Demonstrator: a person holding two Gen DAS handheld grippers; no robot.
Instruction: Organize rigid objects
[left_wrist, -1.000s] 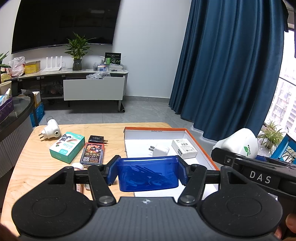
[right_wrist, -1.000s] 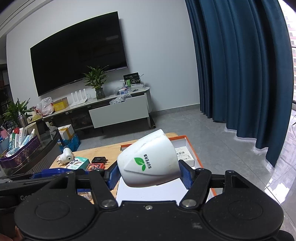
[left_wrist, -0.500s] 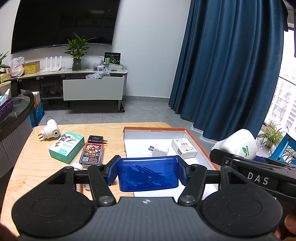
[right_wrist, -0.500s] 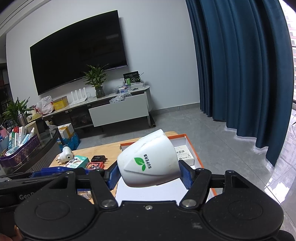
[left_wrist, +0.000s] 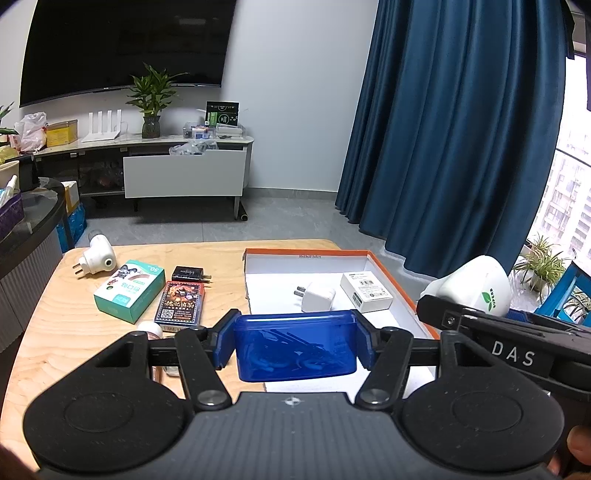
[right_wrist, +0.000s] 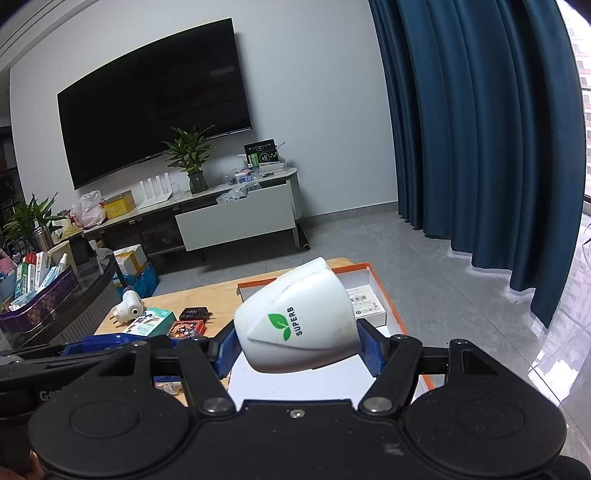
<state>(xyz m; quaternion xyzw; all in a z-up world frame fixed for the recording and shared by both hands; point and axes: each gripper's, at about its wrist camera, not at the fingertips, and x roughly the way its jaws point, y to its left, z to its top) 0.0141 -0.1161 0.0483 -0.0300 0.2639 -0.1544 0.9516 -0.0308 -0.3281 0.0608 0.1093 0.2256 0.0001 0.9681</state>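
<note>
My left gripper (left_wrist: 295, 343) is shut on a translucent blue plastic box (left_wrist: 295, 345), held above the near edge of the wooden table (left_wrist: 59, 332). My right gripper (right_wrist: 299, 345) is shut on a white cup (right_wrist: 295, 317) printed with a green leaf and "SUPERB", tilted with its rim pointing away. That cup (left_wrist: 476, 290) also shows at the right of the left wrist view. An open white tray with an orange rim (left_wrist: 306, 254) lies ahead, holding a white plug adapter (left_wrist: 317, 297) and a small white carton (left_wrist: 365, 290).
Left of the tray lie a teal box (left_wrist: 129, 293), a card pack (left_wrist: 181, 302), a black charger (left_wrist: 188, 274) and a white plug-in device (left_wrist: 96, 254). A small bottle (left_wrist: 151, 328) sits behind my left finger. Blue curtains (left_wrist: 461, 129) hang right; a TV stand (left_wrist: 184, 173) is beyond.
</note>
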